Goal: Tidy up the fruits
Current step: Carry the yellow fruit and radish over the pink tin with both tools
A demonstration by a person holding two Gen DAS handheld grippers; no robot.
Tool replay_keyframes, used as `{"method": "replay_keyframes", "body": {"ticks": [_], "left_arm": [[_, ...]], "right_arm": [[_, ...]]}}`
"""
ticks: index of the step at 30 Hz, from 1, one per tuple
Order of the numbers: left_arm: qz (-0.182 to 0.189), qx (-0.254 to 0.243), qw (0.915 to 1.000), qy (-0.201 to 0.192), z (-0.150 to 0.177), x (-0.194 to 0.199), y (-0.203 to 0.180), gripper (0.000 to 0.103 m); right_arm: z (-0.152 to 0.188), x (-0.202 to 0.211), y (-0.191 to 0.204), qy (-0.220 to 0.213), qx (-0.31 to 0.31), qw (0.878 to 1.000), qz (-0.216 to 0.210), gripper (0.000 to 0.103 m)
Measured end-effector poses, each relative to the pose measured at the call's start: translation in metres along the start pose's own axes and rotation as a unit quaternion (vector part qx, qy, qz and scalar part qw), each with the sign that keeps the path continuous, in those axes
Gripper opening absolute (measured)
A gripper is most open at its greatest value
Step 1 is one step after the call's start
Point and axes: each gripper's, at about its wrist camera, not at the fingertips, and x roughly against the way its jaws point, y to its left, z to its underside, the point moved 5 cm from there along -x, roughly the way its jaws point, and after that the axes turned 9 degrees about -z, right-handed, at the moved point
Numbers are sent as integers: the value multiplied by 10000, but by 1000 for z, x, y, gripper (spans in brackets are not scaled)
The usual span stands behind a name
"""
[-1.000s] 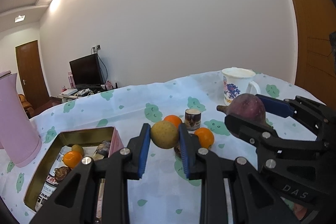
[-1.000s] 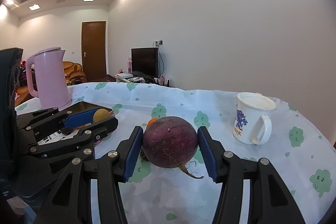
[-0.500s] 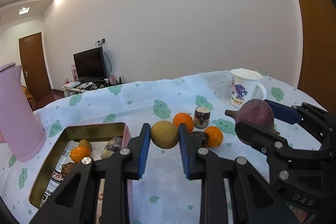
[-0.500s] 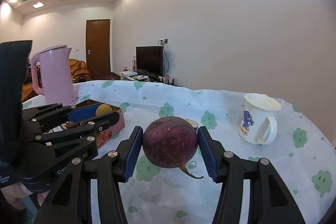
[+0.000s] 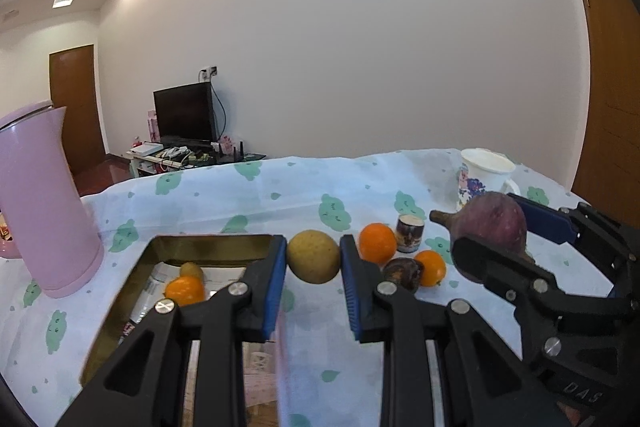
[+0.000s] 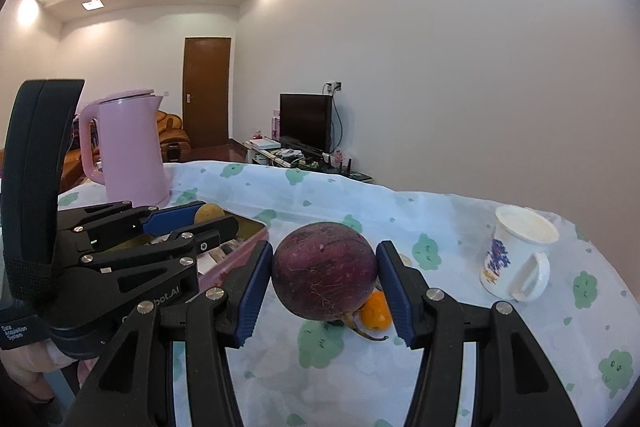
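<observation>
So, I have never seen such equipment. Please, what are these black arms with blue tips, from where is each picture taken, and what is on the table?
They are hand-held tools, one in each hand of a person; no robot is here. Each tool carries a camera that looks along its two fingers.

In the left picture, the left tool grips a yellow-brown fruit. In the right picture, the right tool grips a round purple fruit.

On the tablecloth stand a pink kettle, a white mug and an open tin with small fruits inside. Two oranges and a small printed cup lie beside it.
</observation>
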Motion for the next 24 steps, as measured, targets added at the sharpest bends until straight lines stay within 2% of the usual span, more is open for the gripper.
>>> {"method": "replay_keyframes", "body": {"ticks": [12,24], "left_arm": [[-320,-113,9994,98,-1,-4,42,28],[-684,69,9974,219,1,-15,97,28]], "right_arm": [[-12,-19,26,11,78,9995,-319,55],[-23,-39,57,58,146,9975,-683,55]]}}
